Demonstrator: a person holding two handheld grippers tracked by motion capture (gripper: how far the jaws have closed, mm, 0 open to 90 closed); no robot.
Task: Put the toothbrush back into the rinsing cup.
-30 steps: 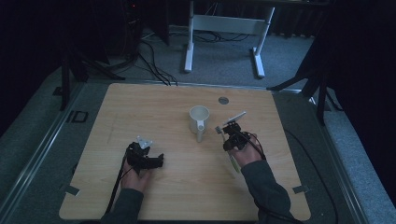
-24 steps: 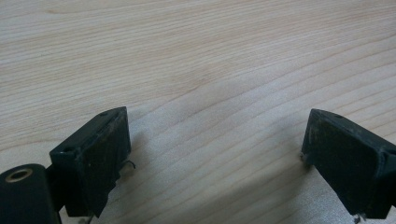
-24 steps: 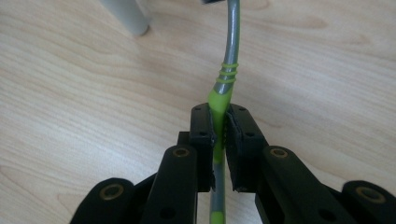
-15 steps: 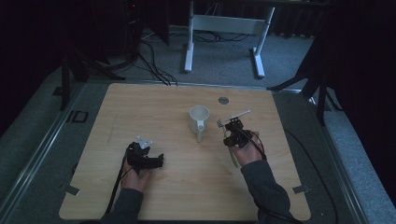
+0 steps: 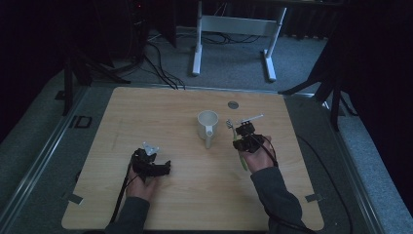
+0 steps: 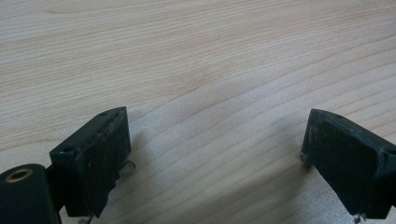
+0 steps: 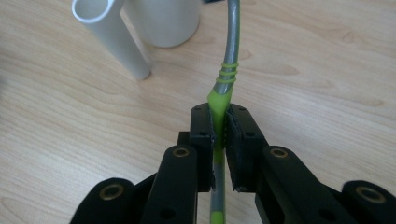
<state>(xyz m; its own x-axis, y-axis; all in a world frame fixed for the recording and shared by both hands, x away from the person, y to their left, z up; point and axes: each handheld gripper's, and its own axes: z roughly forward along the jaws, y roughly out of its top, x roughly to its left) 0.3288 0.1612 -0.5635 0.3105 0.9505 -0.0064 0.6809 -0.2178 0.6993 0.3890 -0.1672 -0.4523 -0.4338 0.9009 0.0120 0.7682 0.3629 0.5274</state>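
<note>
Wooden worktop (image 5: pixel 160 117): your right gripper (image 7: pixel 218 122) has its jaws clamped on the toothbrush (image 7: pixel 229 56), just right of the white mug (image 5: pixel 207 125), long axis pointing probably away from you; left gripper (image 6: pixel 215 154) jaws apart.

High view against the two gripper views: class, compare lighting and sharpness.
High view: dim, dark surround, mug and toothbrush small. Left gripper view: bright, wood grain crisp, soft shadows under the open left claw. Right gripper view: bright, the right claw sharp on the toothbrush.
</note>
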